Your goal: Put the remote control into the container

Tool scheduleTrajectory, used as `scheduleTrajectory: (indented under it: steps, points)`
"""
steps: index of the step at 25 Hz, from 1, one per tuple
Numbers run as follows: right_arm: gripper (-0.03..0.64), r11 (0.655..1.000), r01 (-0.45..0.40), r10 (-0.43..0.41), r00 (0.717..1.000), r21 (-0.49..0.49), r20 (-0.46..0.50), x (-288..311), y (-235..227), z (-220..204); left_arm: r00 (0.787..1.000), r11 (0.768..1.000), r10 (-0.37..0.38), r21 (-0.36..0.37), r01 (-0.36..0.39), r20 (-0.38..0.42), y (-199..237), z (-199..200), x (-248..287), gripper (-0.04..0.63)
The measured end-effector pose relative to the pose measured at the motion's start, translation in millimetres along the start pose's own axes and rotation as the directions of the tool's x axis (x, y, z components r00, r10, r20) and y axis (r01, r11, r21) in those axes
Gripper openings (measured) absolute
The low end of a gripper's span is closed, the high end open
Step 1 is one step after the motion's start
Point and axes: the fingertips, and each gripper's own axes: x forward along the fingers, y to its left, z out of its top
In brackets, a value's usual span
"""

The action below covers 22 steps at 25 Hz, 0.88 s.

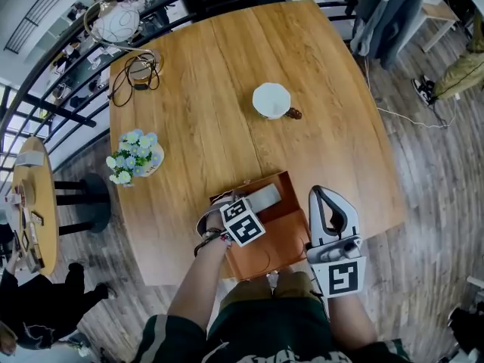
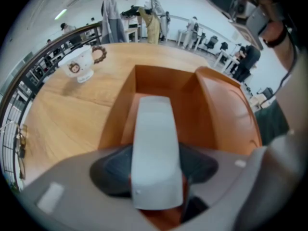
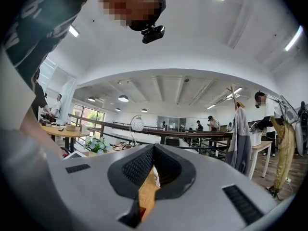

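The left claw [image 2: 155,170] is squeezing the near end of the grey remote control [image 2: 153,129], so the far end is reaching into the open orange container [image 2: 219,114] on the bench [image 1: 212,74]. It is probably getting ready to let go. The right claw [image 1: 324,203] is closed and empty, waiting beside the container, out of the way.

A white cup [image 1: 271,100] stands near the desk's [image 1: 212,74] middle. A small flower bunch [image 1: 134,156] sits at its left edge. A tangled dark cable [image 1: 136,72] lies near the far-left corner.
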Motion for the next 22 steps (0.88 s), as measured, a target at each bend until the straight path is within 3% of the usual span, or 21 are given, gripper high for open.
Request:
scheduleTrajectory:
  steps: [22]
  points:
    - [0.017,0.999,-0.032,0.032,0.999,-0.007,0.007,-3.6,6.6,6.2,0.999,0.999,0.006,-0.036,-0.005,0.039,2.3,-1.9,-1.3,0.296]
